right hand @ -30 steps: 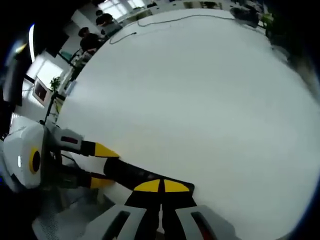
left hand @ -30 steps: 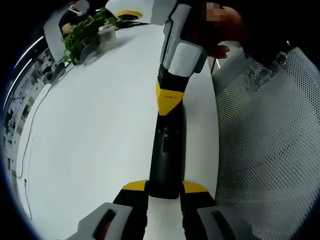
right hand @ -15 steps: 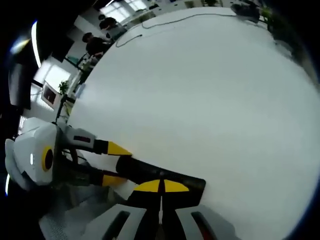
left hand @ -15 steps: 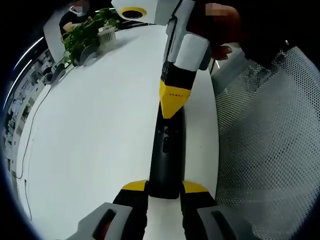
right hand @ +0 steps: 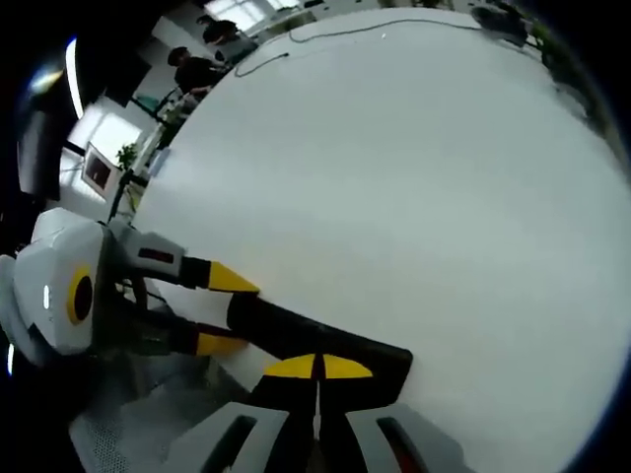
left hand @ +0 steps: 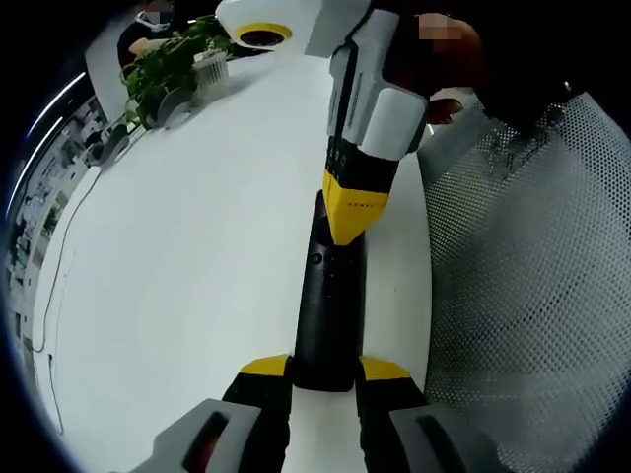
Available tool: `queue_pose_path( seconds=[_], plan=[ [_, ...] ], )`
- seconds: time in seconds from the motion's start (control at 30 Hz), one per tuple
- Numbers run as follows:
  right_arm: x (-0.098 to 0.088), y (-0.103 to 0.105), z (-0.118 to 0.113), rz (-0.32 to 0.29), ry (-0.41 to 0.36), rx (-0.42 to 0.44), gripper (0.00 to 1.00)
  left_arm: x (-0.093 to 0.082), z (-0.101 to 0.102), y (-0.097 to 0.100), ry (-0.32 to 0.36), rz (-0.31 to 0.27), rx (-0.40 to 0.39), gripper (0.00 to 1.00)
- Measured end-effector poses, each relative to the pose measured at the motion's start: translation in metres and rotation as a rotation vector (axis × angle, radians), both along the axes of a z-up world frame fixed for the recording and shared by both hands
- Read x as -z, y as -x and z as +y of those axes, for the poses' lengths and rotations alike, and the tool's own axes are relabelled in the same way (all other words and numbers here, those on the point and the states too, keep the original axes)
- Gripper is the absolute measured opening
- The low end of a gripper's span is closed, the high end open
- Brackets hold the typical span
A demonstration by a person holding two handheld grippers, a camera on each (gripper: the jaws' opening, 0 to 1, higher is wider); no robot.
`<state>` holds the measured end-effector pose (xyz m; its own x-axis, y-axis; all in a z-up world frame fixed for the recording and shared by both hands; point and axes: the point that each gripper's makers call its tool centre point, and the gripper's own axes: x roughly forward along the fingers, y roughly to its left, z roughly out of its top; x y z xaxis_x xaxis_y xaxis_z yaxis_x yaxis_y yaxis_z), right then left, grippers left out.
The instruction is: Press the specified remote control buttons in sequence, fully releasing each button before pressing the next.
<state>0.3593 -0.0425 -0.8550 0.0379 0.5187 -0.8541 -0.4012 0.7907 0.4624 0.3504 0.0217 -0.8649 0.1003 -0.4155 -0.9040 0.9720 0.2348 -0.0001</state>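
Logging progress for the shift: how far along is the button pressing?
Done: the left tongs grip the remote on the white table. In hand: the closed right tongs sit tip-down on its upper end. Left: release; which presses remain can't be told.

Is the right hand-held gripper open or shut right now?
Shut: the right hand-held gripper has its yellow tips together, over the remote.

Legible text: none. Right gripper [left hand: 350,232], yellow fingertip: one short line of dark print, too small and blurred to read. Remote control [left hand: 328,310]: button markings indistinct. No readable labels, brands or numbers elsewhere.
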Motion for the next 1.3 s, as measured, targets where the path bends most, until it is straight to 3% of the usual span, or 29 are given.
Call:
queue_pose_path(
  seconds=[0.33,0.53,0.6,0.83,1.3],
  plan=[
    [0.0019,-0.0006,0.0008,-0.025,0.065,-0.050,0.00,0.0009,-0.0009,-0.0006,-0.027,0.006,0.014,0.25],
    [0.0001,-0.0006,-0.0019,0.001,-0.018,-0.001,0.00,0.0007,-0.0007,-0.0008,-0.018,0.005,0.012,0.25],
    [-0.0011,-0.0001,-0.0006,0.029,-0.042,0.051,0.00,0.0006,-0.0007,-0.0008,-0.014,0.005,0.009,0.25],
    [-0.0018,0.0008,-0.0019,0.063,-0.052,0.064,0.00,0.0004,-0.0008,-0.0006,-0.007,0.003,0.008,0.25],
    [-0.0017,0.0003,0.0008,0.052,-0.069,0.065,0.00,-0.0003,-0.0006,-0.0003,-0.005,0.004,0.007,0.25]
  ],
)
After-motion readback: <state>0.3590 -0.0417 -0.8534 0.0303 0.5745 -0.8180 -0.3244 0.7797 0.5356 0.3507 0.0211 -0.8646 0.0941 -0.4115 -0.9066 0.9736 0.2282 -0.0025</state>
